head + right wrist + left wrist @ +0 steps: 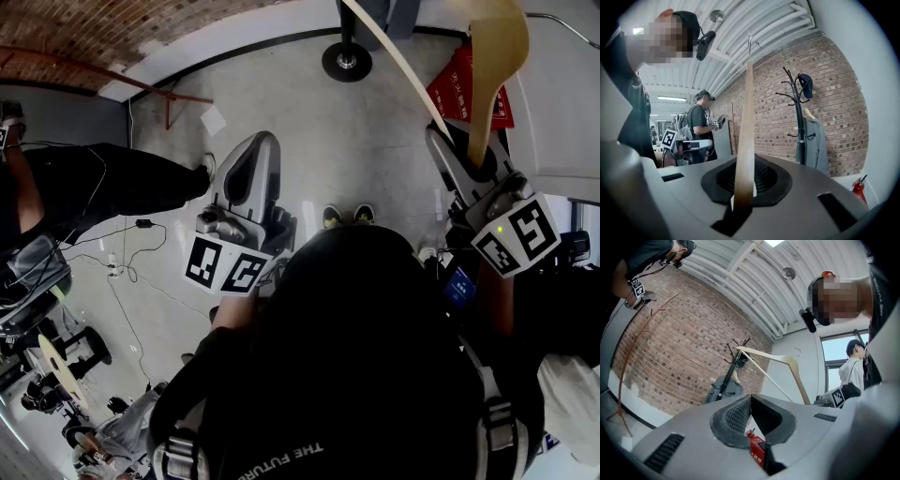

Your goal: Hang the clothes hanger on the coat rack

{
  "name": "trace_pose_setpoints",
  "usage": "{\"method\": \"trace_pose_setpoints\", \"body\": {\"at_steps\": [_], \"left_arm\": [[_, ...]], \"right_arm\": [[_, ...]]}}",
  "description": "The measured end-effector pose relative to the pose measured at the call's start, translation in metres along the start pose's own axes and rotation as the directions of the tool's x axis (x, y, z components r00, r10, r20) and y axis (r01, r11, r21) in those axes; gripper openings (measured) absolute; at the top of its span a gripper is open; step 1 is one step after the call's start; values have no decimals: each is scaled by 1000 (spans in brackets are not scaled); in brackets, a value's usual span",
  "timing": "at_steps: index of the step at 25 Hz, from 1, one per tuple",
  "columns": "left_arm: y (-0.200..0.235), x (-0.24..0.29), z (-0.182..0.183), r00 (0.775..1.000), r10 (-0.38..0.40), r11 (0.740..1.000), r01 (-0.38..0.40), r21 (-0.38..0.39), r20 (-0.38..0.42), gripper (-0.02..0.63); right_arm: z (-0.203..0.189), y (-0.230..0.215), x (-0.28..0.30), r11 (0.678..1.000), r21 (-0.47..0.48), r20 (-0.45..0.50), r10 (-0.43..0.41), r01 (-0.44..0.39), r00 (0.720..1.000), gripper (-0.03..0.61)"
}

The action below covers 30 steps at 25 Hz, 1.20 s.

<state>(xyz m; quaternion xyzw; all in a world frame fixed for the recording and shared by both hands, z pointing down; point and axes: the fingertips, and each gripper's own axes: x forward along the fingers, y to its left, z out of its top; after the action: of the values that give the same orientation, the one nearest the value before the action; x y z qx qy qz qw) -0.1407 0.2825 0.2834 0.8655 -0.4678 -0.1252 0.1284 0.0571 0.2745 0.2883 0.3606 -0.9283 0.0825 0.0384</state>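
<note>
A pale wooden clothes hanger stands up from my right gripper, which is shut on one of its arms. In the right gripper view the hanger shows edge-on between the jaws, with its metal hook at the top. The black coat rack stands by the brick wall, to the right of the hanger and apart from it; its round base is on the floor ahead. My left gripper is shut with nothing in it. Its own view shows the hanger and the rack beyond the closed jaws.
A blue cap and a grey coat hang on the rack. A red fire extinguisher stands low at the right wall. One person stands behind at the left, another beside me. A thin rust-coloured bent stand leans by the brick wall.
</note>
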Motion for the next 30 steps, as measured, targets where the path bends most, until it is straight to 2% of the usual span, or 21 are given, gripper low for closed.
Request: {"method": "trace_pose_setpoints", "body": {"at_steps": [14,24,27,30], "left_arm": [[15,-1,-6,1000,-8,999,8,-34,-8,20],[48,-21,2,999,-52,996,51,-68,-12,20],[64,-32,2,999,-36,997,35,-62,-12,20],[68,-19,-1,999,-43,996,42,-78,-17,20]], "right_arm": [[-3,1,8,999,24,-14,-33,33,999,44],[0,31,27,996,8,-17,-89,89,996,44],[-5,42,43,998,6,-10,-69,69,998,44],[-5,33,47,998,-13,-26,-65,65,998,44]]}}
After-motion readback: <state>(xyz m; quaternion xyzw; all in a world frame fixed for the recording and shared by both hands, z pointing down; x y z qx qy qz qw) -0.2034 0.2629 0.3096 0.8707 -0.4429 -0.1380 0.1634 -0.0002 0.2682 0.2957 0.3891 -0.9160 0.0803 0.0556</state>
